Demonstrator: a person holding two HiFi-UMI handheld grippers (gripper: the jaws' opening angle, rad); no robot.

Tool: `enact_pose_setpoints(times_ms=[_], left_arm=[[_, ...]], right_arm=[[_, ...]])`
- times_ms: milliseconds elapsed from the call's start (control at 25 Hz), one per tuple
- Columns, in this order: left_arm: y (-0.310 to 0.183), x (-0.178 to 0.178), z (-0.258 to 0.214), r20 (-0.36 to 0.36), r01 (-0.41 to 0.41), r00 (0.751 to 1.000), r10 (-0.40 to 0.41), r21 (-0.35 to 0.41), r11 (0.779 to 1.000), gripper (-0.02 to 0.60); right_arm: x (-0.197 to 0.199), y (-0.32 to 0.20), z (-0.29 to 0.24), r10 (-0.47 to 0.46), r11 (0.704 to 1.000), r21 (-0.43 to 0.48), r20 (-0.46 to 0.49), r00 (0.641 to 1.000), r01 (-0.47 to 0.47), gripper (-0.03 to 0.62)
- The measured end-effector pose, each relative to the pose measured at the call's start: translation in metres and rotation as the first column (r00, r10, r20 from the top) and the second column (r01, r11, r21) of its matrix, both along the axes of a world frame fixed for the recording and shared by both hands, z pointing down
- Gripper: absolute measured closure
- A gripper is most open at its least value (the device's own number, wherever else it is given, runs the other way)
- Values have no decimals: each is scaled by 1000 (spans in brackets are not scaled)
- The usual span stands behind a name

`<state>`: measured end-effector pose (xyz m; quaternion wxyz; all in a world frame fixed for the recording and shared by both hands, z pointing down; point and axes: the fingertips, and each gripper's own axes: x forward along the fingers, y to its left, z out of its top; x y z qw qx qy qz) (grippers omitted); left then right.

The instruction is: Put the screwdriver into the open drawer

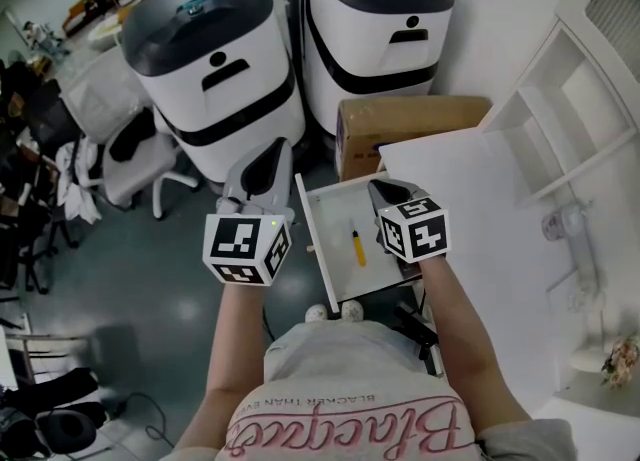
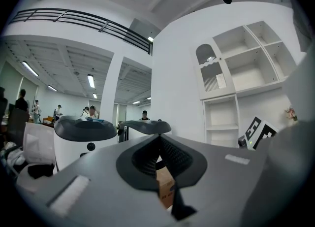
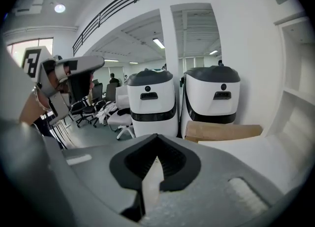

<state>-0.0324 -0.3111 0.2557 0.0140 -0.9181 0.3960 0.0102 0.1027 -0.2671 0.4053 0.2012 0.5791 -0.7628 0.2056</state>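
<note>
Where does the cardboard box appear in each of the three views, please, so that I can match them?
Head view: cardboard box just above centre, beyond the open drawer.
Left gripper view: low centre, a sliver showing through the left gripper.
Right gripper view: right of centre, above the right gripper.
Shared landmark: the white machine with a dark lid directly behind the box.

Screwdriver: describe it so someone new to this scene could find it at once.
Find the white table at the head view's right; a white drawer stands pulled out from its left edge. On the drawer's floor lies the screwdriver, short, yellow with a dark end, the only coloured thing on that white floor.
</note>
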Motion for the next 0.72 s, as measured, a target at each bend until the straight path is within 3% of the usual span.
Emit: enact_pose_setpoints(times_ms=[360,720], left_arm=[[7,1,-6,-18,-21,1000,22,18,1000,565],[13,3,-17,-43,-41,998,43,44,998,565]], right_arm=[[5,10,-53,66,983,174,-23,998,-61,592],[9,26,-101,125,932,341,5,992,-119,592]])
